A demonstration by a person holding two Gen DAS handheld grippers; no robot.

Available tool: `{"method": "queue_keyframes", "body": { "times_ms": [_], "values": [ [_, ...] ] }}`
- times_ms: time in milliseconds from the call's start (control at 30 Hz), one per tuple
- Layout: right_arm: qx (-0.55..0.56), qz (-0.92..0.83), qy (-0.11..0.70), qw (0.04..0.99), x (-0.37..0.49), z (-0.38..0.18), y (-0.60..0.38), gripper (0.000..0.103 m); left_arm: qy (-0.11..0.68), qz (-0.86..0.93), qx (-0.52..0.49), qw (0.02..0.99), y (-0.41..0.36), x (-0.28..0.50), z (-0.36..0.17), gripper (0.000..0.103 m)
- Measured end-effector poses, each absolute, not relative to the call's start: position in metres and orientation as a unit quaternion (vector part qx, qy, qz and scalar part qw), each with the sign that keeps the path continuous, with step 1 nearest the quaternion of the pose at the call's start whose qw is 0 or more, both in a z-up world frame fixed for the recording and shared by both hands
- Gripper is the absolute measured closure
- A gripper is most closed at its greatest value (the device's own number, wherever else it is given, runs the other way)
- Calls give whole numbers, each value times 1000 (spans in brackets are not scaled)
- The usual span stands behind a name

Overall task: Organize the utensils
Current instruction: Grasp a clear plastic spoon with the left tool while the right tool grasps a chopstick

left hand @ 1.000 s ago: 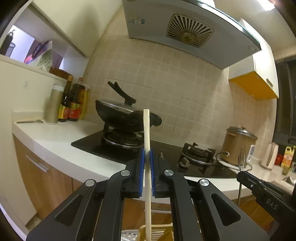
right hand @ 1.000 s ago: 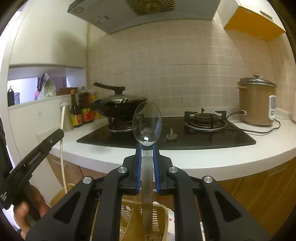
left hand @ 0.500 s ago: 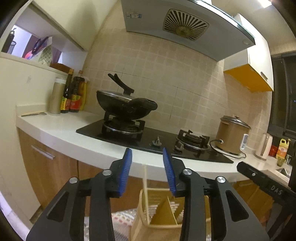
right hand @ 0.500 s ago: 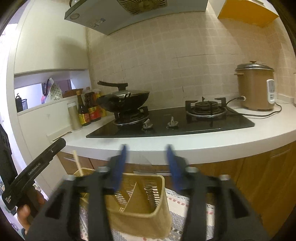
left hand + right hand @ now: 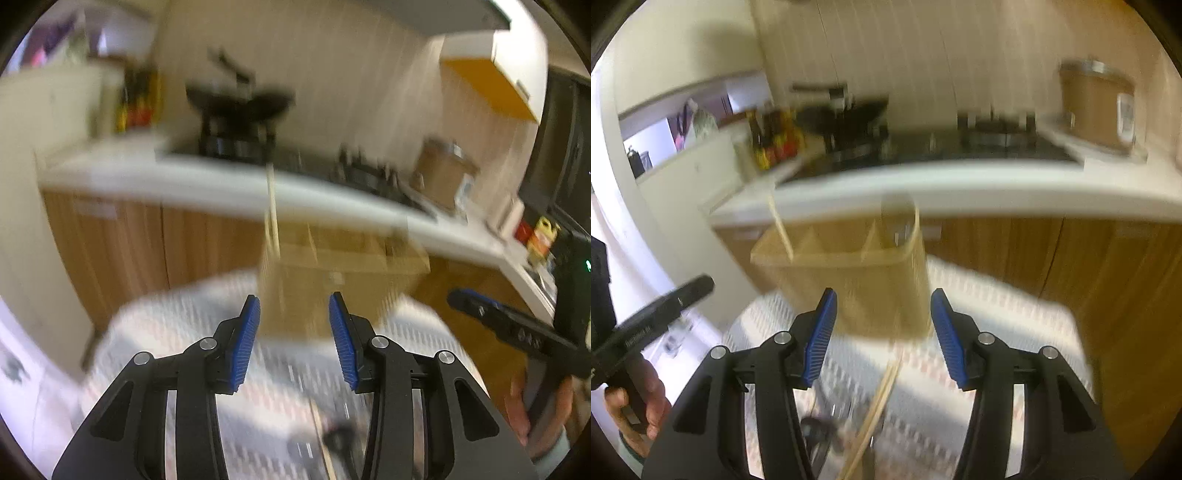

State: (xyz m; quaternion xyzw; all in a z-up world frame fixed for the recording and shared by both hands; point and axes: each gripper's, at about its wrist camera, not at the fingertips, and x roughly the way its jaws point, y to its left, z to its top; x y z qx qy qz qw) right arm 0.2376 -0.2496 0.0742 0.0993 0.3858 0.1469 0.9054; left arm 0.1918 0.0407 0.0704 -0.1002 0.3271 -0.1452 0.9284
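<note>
Both claws gape wide and carry nothing; the left claw and the right claw both tilt down toward the patterned cloth on the tabletop; everything is smeared with blur, so fine detail is lost. Nearest the lenses, loose utensils lie on that cloth; a pale chopstick runs diagonally between the right claw's arms, with a dark blurred item just beside it that I cannot identify. Just beyond the fingertips stands the tan utensil basket, divided into compartments; one chopstick leans upright at its left end, and a spoon bowl shows faintly at its right end. Behind it are the kitchen counter and stove. My read: this is the reach for the next pieces; the next move calls for dropping onto the lying chopstick, straddling it squarely and closing before lifting to the basket.
</note>
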Motion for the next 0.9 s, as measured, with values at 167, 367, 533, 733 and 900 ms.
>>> {"method": "queue_keyframes", "body": {
  "times_ms": [167, 367, 533, 733, 900],
  "values": [
    [113, 162, 475, 858, 240, 38, -246, 66, 463, -174, -104, 863, 37, 186, 13, 66],
    [121, 165, 532, 822, 240, 2, -242, 75, 535, -185, -92, 819, 33, 176, -37, 74],
    [135, 168, 552, 805, 246, -11, -241, 80, 546, -183, -70, 815, 27, 168, -49, 74],
    [148, 169, 565, 794, 259, -18, -239, 83, 538, -162, -16, 827, 10, 153, -47, 74],
    [139, 164, 575, 790, 269, -25, -232, 83, 528, -141, 26, 837, -12, 151, -46, 74]
  ]
}}
